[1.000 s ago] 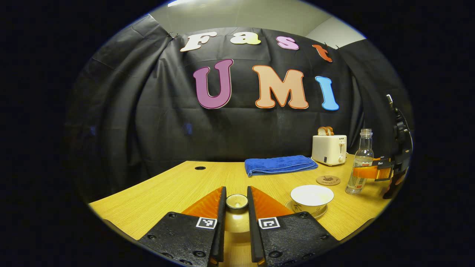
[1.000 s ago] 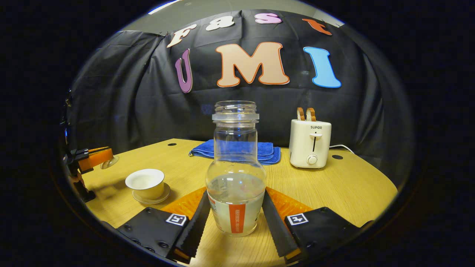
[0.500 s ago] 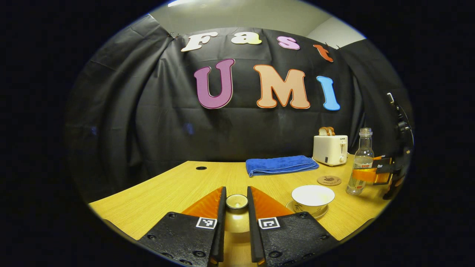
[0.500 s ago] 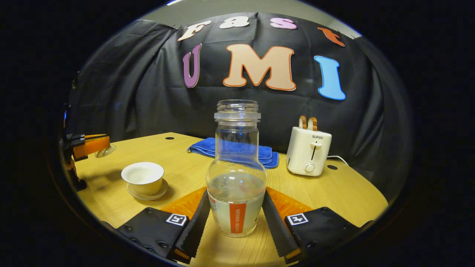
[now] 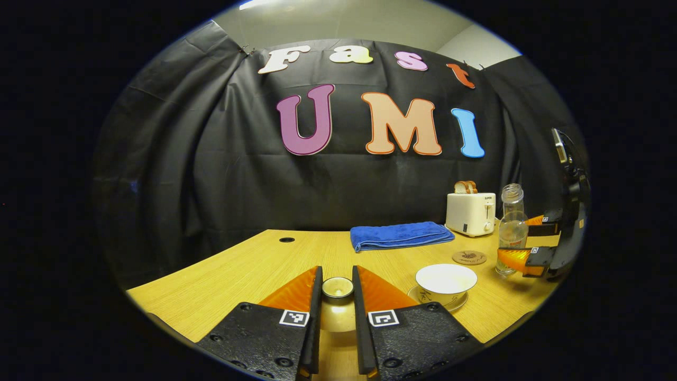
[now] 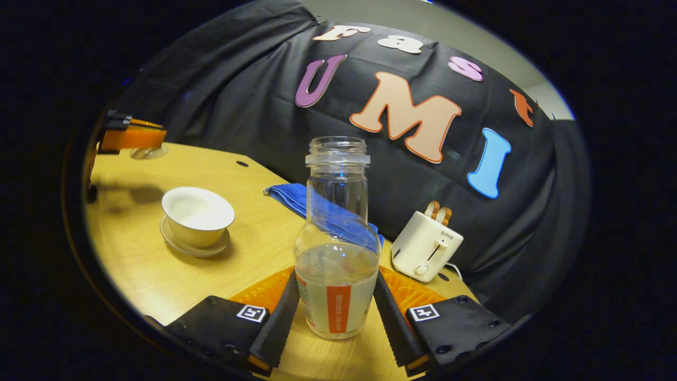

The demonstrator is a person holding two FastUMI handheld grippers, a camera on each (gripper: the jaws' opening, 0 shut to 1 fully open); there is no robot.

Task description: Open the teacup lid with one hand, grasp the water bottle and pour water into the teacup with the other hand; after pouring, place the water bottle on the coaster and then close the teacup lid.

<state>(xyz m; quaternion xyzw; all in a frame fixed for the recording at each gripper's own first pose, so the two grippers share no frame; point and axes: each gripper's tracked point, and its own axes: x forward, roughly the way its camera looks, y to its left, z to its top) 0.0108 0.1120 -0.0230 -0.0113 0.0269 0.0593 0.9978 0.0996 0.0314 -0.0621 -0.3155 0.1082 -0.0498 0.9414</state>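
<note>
My left gripper [image 5: 337, 279] is shut on the knob of the teacup lid [image 5: 337, 316], holding it above the table to the left of the cup. The open white teacup [image 5: 445, 279] sits on its saucer [image 5: 459, 305]. Beyond it lies the round coaster [image 5: 468, 257]. In the right gripper view the uncapped water bottle [image 6: 337, 254], partly filled, is clamped at its lower body by my right gripper [image 6: 336, 283]; the scene leans, with the teacup [image 6: 198, 214] to the left. The bottle [image 5: 512, 225] is right of the coaster. The left gripper [image 6: 132, 136] with the lid [image 6: 149, 153] appears far left.
A folded blue towel [image 5: 400, 235] lies at the back of the wooden table [image 5: 248, 275]. A white toaster [image 5: 470, 212] with bread in it stands at the back right, behind the coaster. The table's front edge runs close below both grippers.
The right gripper has rolled to its left with the bottle, tilting it toward the teacup side, and has moved a little farther back. The left gripper and lid have stayed put.
</note>
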